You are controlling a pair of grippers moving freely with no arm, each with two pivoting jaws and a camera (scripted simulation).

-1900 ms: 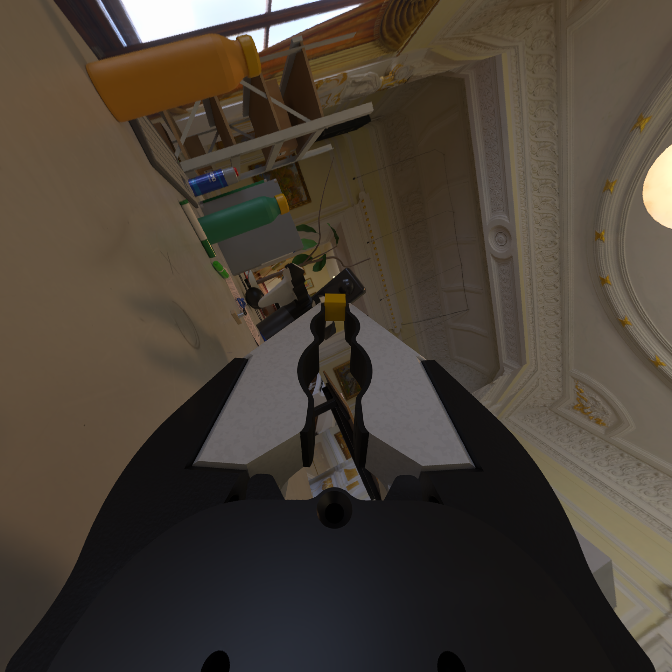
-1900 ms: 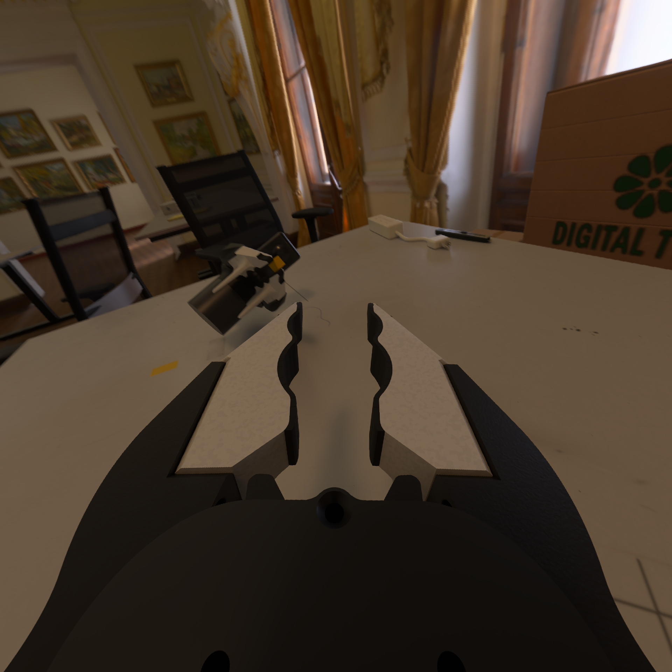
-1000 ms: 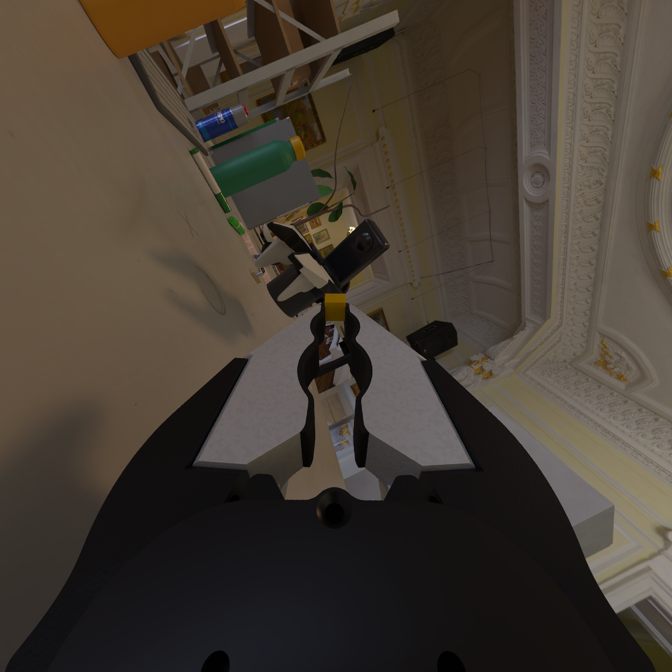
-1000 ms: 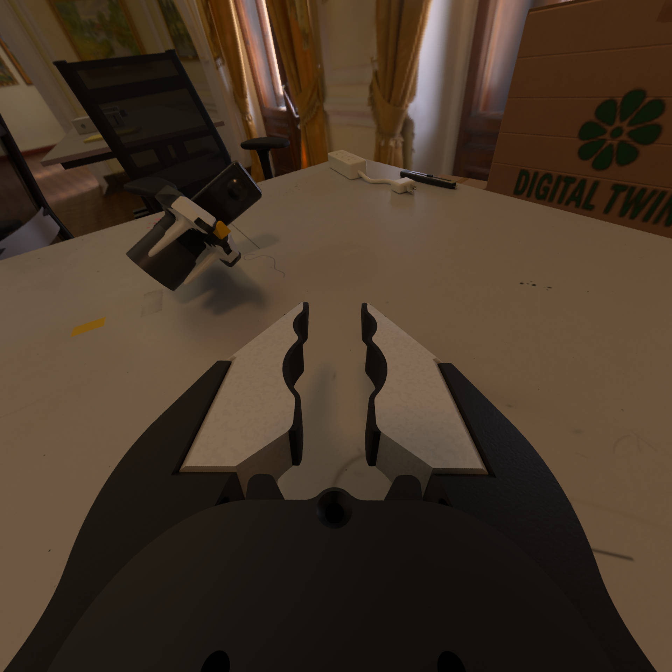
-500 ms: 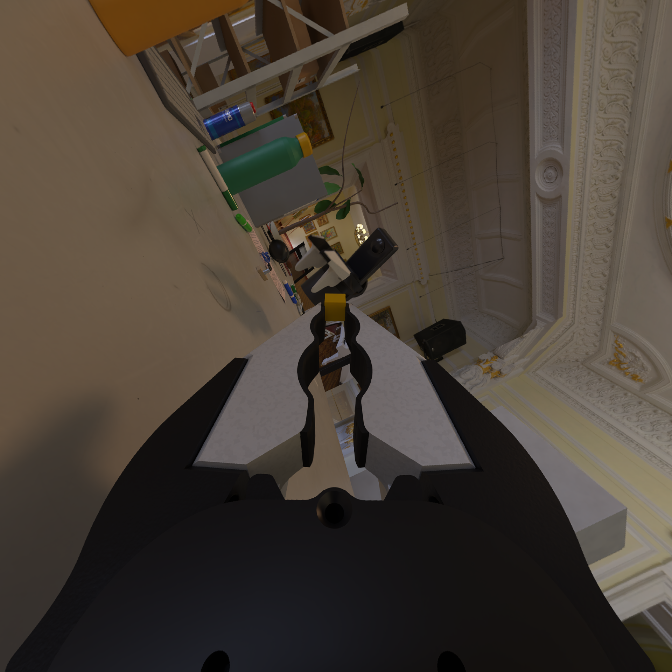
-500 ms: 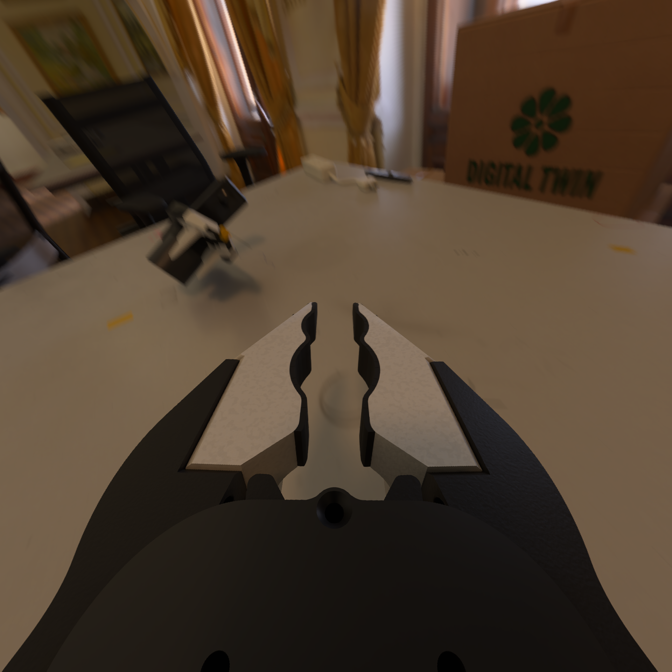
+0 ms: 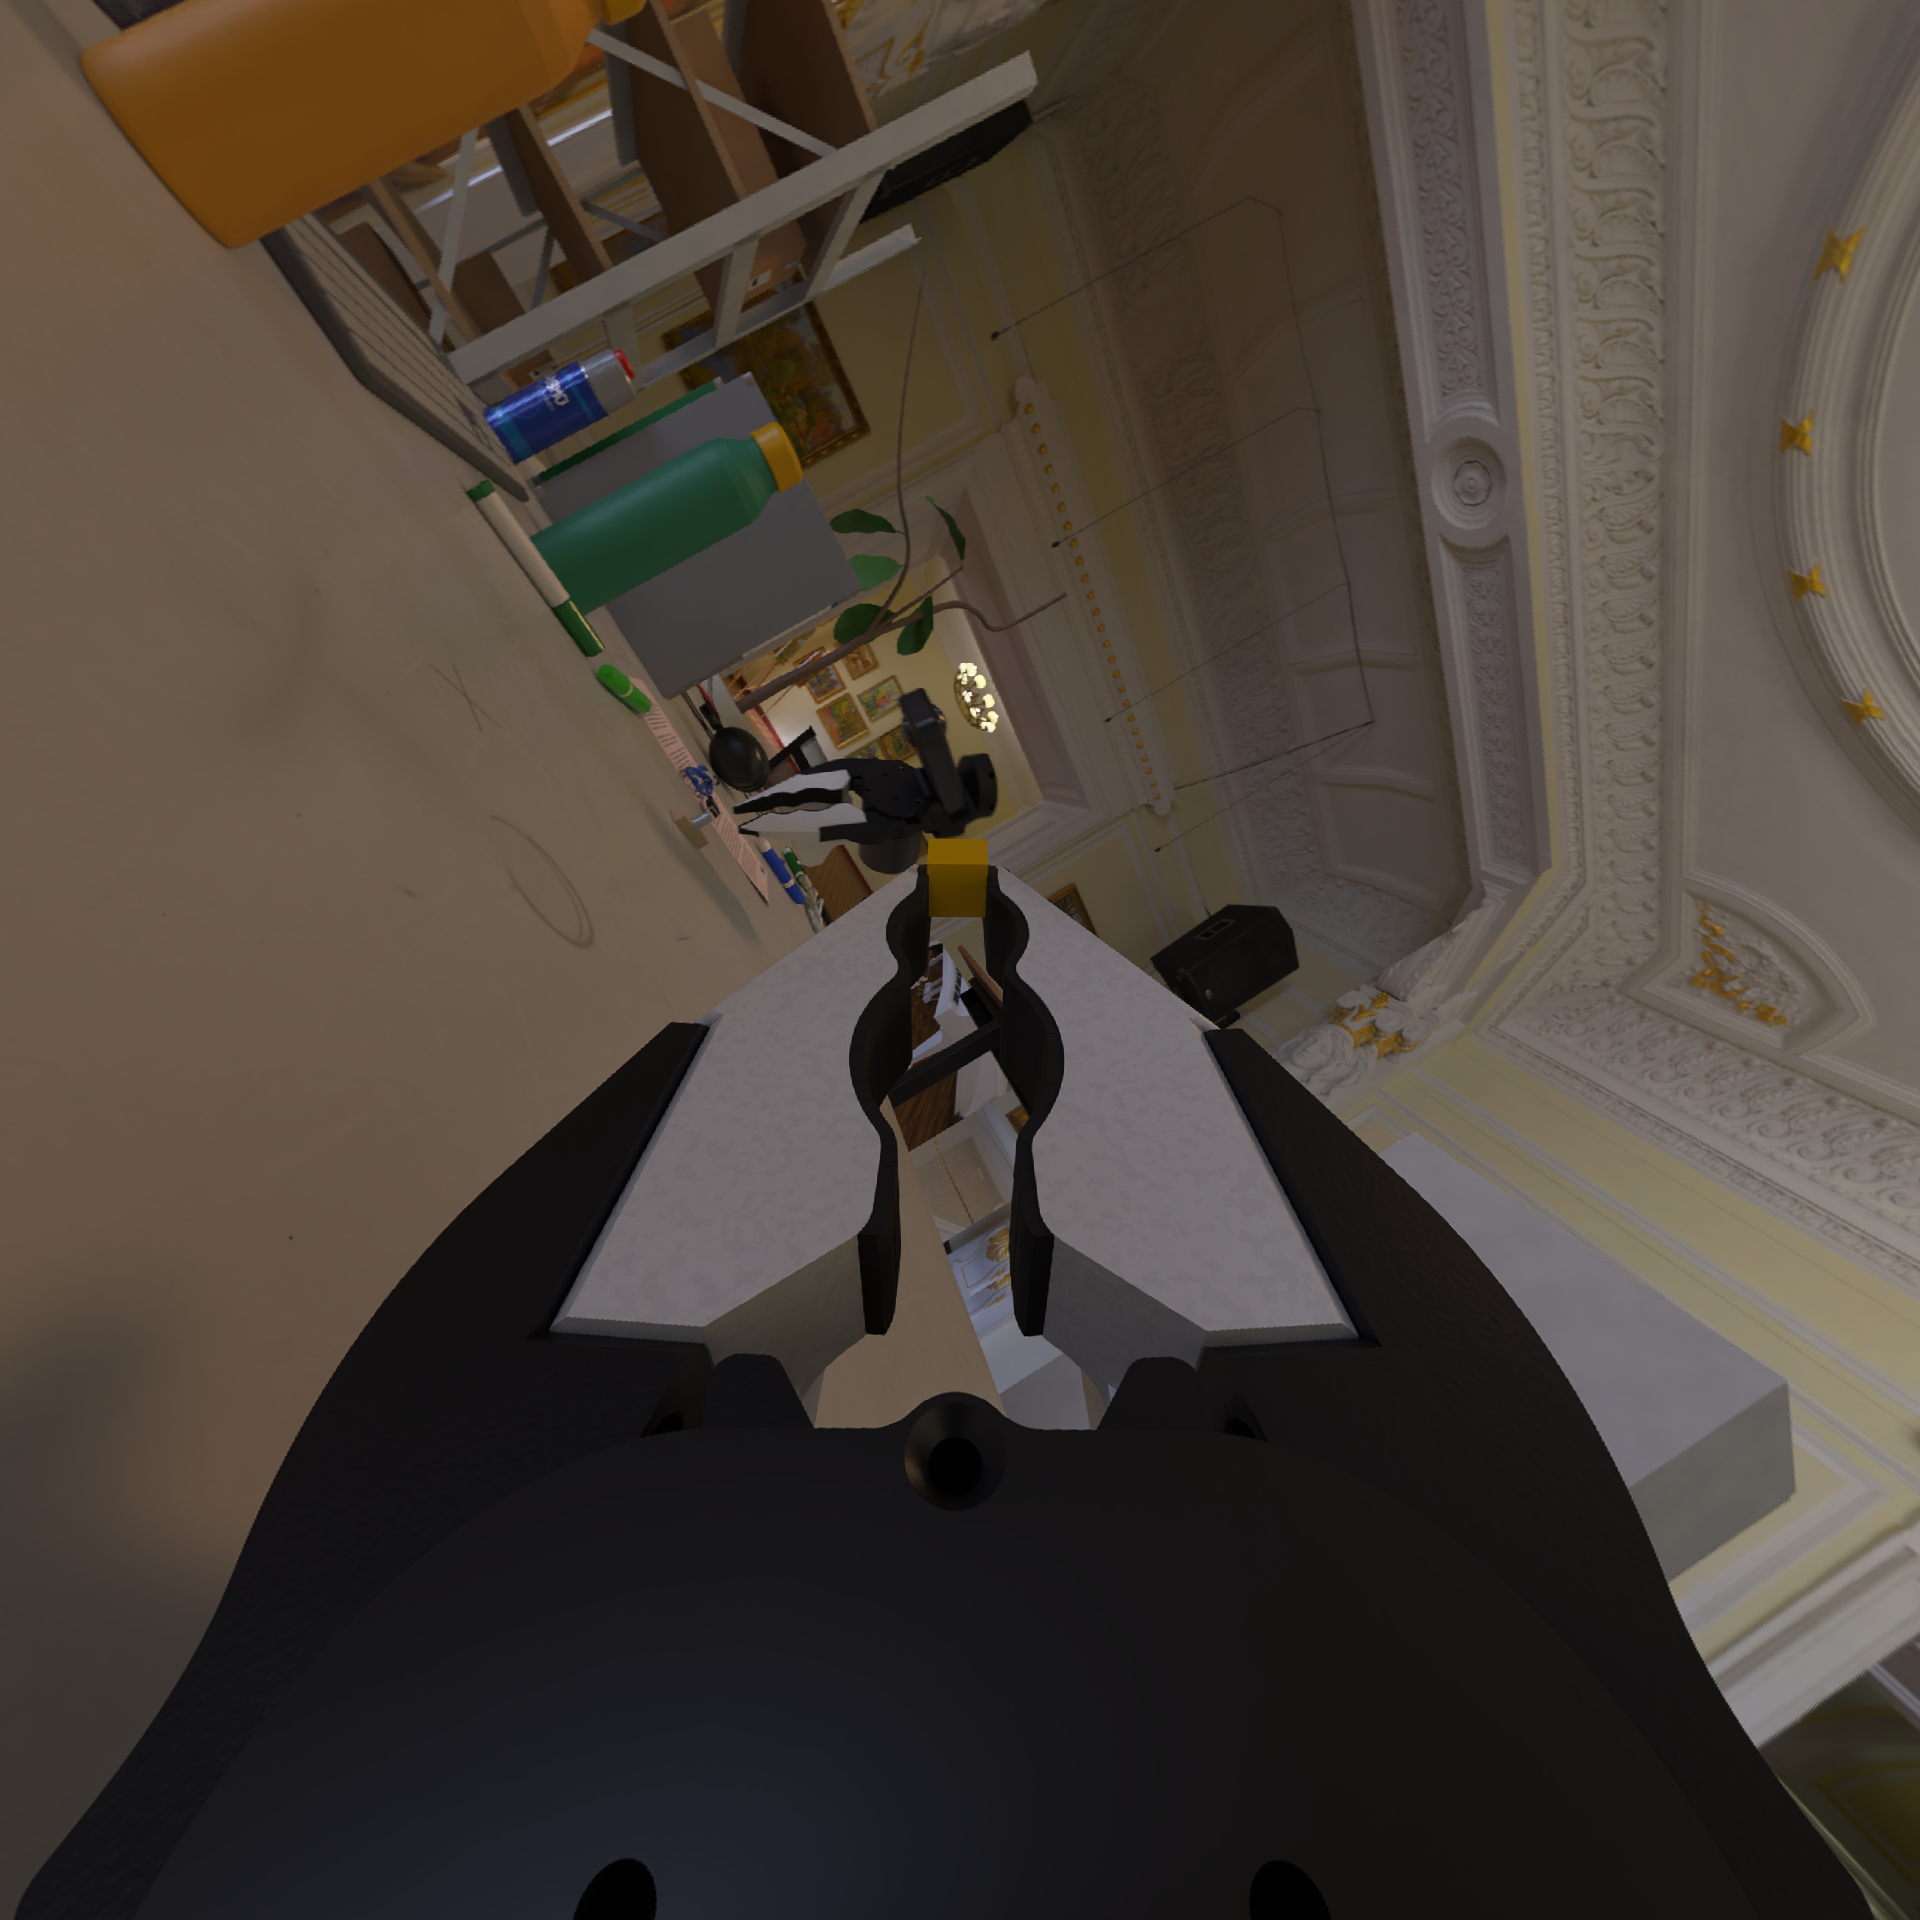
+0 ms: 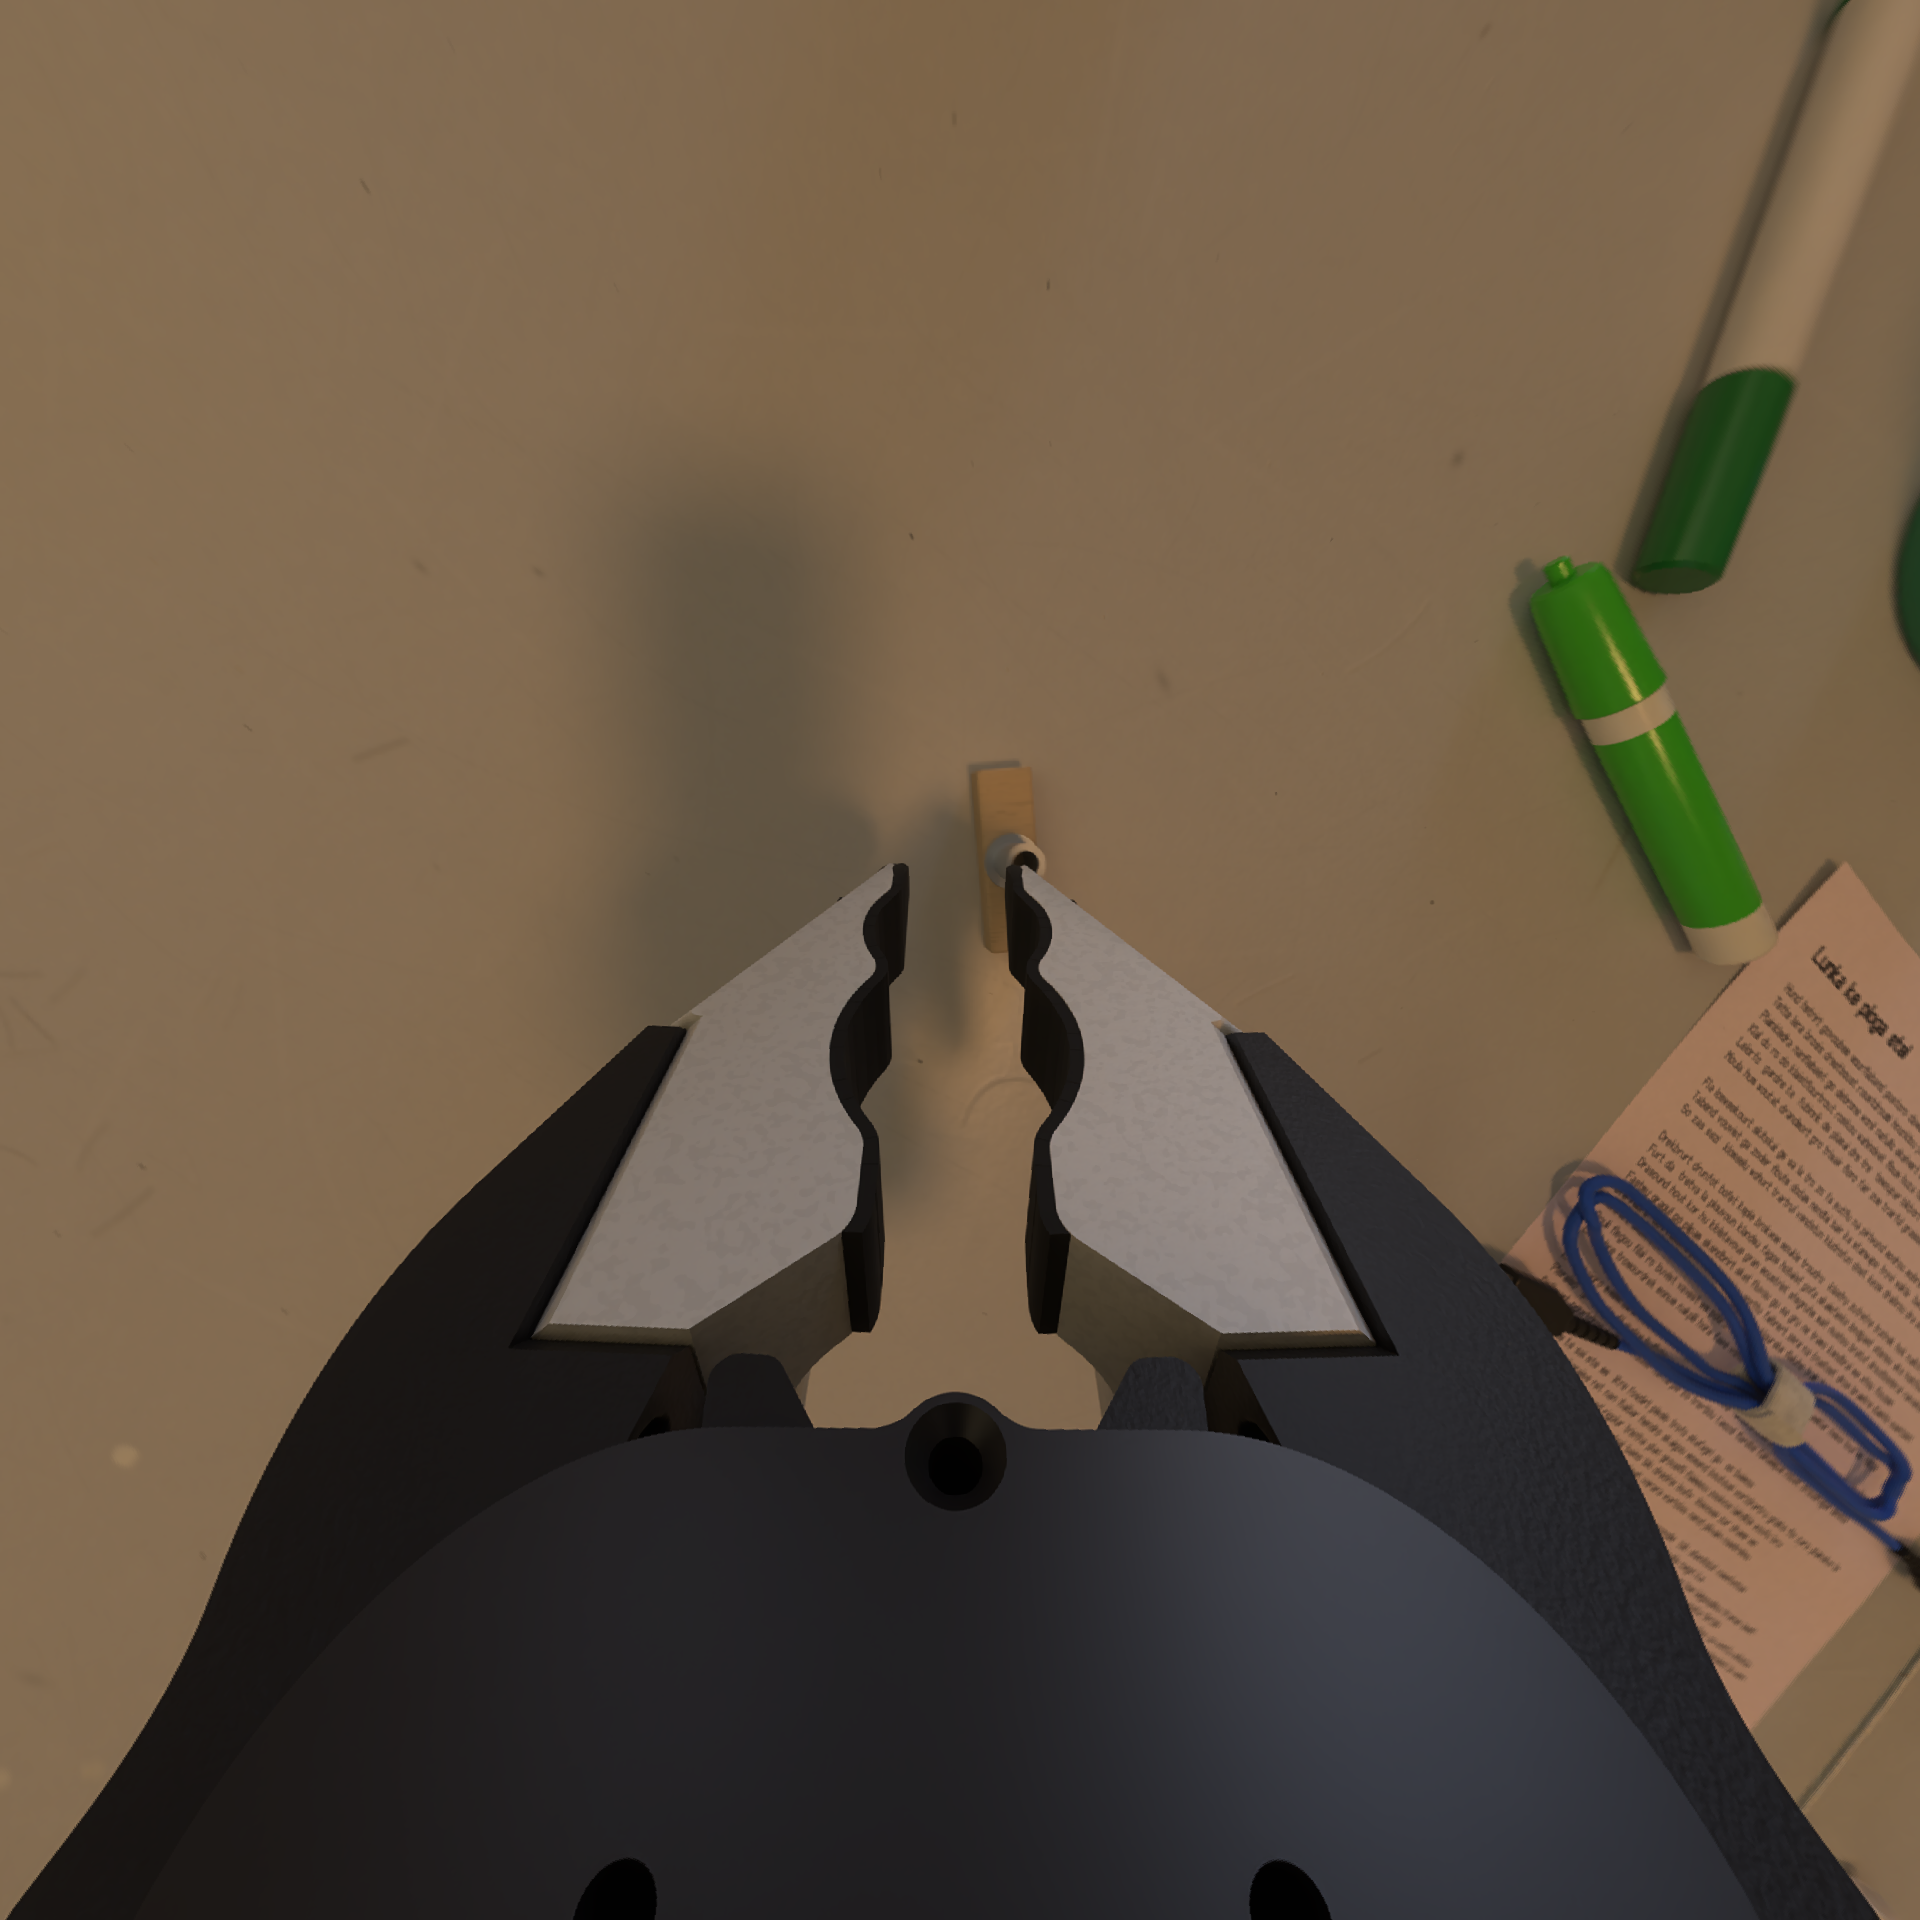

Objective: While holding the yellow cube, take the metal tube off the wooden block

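Just above centre in the right wrist view, the tube stands on the block on the table, just beyond the right gripper, whose jaws are parted and empty. At centre of the left wrist view the left gripper pinches the cube at its tips. Reaching for the tube seems the step in hand; next, shift slightly right, descend to straddle it, though its length is hard to judge end-on, then close and lift.

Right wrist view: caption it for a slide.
Open hand-held gripper above metal tube on wooden block.
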